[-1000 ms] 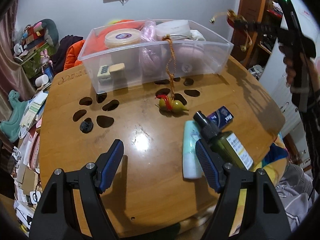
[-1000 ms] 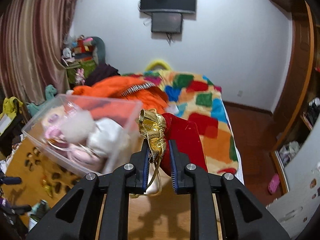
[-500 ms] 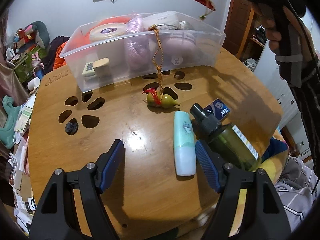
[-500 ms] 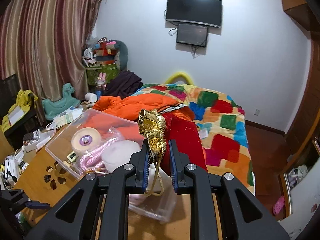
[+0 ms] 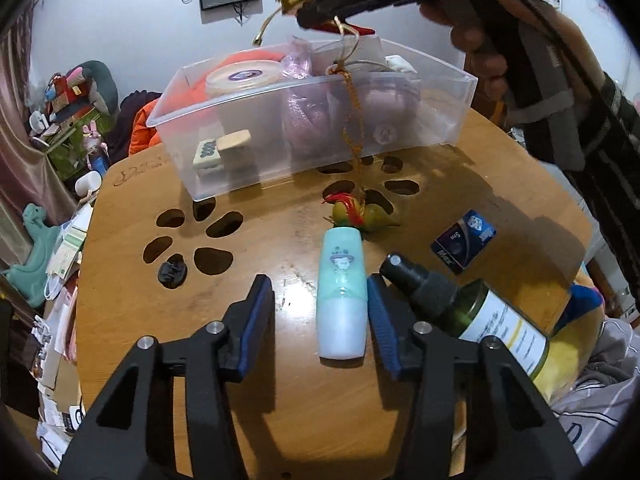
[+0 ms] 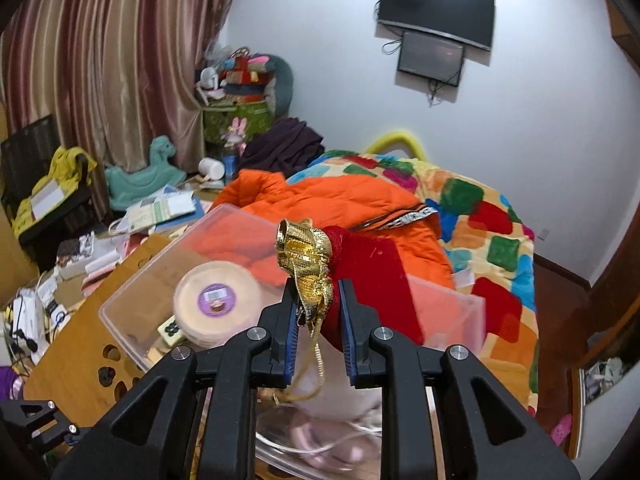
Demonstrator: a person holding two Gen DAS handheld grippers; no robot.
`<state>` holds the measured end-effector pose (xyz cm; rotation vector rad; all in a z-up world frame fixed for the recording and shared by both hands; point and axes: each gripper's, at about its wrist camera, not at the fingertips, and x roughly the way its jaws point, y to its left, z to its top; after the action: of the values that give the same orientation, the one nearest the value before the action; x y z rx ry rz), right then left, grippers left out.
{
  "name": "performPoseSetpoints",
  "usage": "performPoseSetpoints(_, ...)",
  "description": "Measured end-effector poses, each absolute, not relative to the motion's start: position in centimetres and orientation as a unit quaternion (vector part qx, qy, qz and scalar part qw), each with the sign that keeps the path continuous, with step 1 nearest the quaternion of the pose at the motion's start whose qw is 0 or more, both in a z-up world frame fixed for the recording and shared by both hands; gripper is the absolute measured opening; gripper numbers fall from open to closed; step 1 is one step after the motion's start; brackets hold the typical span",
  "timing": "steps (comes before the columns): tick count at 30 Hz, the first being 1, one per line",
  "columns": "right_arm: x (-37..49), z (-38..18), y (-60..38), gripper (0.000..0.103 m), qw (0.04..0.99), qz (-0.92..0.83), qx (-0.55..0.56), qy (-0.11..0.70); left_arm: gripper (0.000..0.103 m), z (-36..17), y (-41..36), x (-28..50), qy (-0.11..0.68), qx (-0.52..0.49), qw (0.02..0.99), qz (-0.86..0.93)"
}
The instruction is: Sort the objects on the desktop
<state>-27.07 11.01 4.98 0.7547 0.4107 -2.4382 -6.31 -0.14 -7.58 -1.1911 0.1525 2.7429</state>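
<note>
left gripper (image 5: 320,316): jaws closing astride the mint bottle (image 5: 342,294) at lower centre, pads not yet pressing | right gripper (image 6: 318,330): clamped on red-gold pouch (image 6: 320,268), held above the clear bin (image 5: 312,120) at upper centre, likely for dropping in

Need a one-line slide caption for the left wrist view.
Left gripper closing around a teal tube lying on the wooden table, beside a green spray bottle, clear bin behind.
</note>
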Motion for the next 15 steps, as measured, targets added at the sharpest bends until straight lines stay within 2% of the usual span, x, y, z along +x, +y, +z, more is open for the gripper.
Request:
performPoseSetpoints(4,-26.6,4.6,10.5,0.02,0.27,-0.906,0.283,0.164,0.037,-7.6,-0.6,-6.3,0.048,-0.39,0.065,0.917)
performPoseSetpoints(8,-25.7,5.1,10.9,0.024,0.269,-0.906,0.282,0.165,0.034,-7.6,-1.2,-6.2,0.045,-0.386,0.053,0.92)
performPoseSetpoints(15,-22.4,5.8,11.8,0.042,0.268,-0.911,0.261,0.175,0.024,-7.7,-1.6,-5.7,0.043,-0.383,0.037,0.922)
